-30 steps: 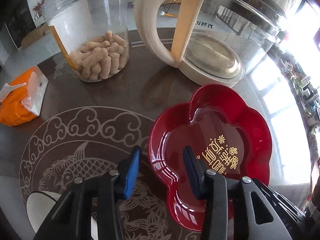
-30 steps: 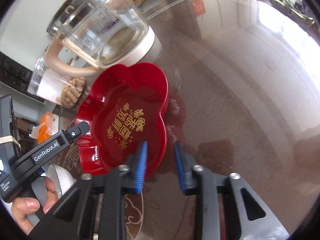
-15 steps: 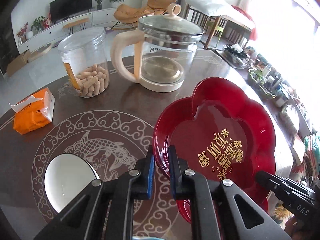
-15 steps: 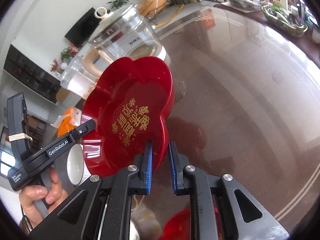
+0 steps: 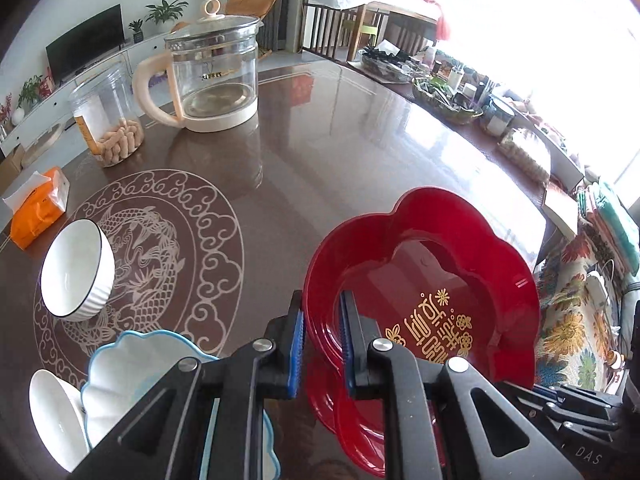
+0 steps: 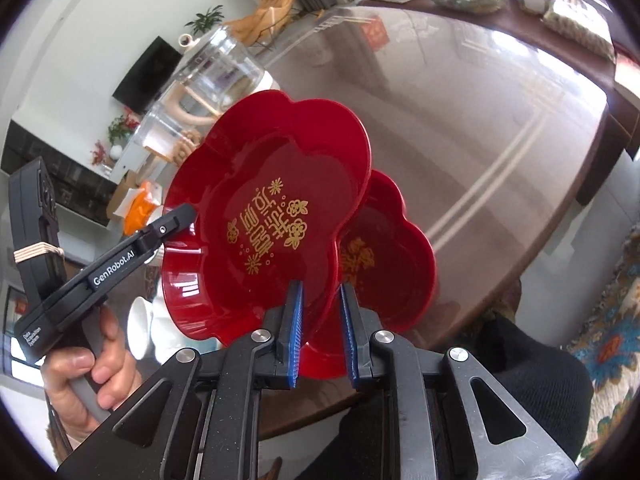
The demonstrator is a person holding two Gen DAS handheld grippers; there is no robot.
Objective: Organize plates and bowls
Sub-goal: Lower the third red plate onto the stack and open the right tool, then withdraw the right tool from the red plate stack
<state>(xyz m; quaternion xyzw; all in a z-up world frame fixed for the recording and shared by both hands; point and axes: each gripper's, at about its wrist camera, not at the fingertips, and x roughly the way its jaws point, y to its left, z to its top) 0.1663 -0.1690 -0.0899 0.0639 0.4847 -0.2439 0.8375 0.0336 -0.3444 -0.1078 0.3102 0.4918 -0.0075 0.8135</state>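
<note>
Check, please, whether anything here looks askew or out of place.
The red plate hangs tilted above the table, its rim between the pads of the left tool, whose jaws are opening, and the right tool. A second red plate lies under it near the table's edge. Nothing looks spilled or broken.

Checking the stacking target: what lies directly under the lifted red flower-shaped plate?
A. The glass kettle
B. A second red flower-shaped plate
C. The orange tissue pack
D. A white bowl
B: in the right wrist view a second red flower-shaped plate shows on the table beneath the lifted red plate.
</note>
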